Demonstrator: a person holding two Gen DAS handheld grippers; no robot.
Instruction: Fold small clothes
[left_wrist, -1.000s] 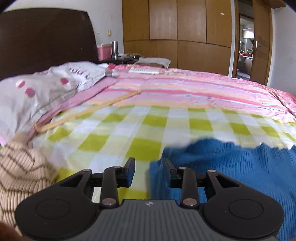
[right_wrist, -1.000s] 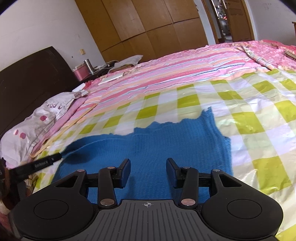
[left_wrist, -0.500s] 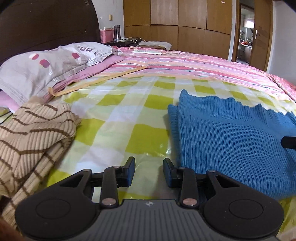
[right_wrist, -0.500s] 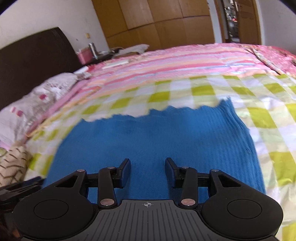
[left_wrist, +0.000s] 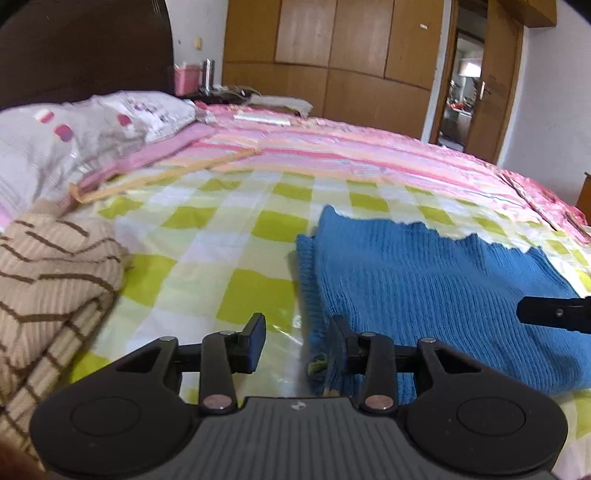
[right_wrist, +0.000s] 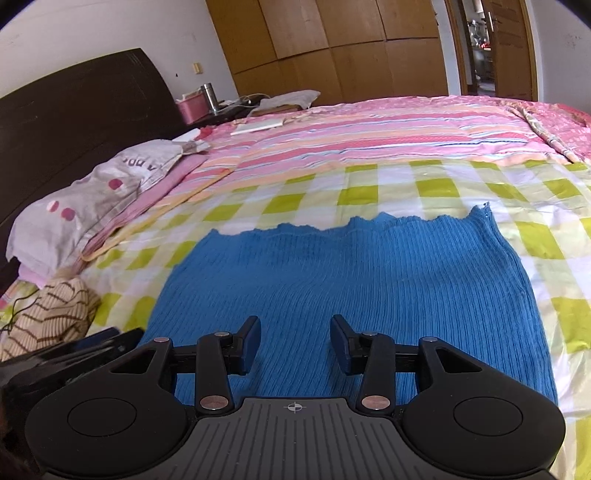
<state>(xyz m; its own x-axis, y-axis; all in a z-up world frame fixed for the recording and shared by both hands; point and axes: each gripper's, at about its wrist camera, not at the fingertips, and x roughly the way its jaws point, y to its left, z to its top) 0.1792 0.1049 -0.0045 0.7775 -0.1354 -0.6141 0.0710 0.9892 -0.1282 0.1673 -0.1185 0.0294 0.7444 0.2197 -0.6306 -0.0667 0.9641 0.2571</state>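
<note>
A blue ribbed knit garment (left_wrist: 424, 295) lies flat on the green-and-white checked sheet (left_wrist: 236, 240); it also fills the middle of the right wrist view (right_wrist: 351, 280). My left gripper (left_wrist: 297, 341) is open and empty, low at the garment's near left corner, its right finger over the blue edge. My right gripper (right_wrist: 295, 345) is open and empty, just above the garment's near edge. Its tip shows at the right of the left wrist view (left_wrist: 554, 314).
A folded beige garment with brown stripes (left_wrist: 48, 280) lies at the left. A grey pillow (left_wrist: 74, 144) lies by the dark headboard (left_wrist: 85, 48). A pink striped quilt (right_wrist: 369, 136) covers the far bed. Wooden wardrobes (left_wrist: 332, 62) stand behind.
Both grippers have drawn back toward the garment's near edge and stay open. The blue garment now lies spread flat, with more of it in view.
</note>
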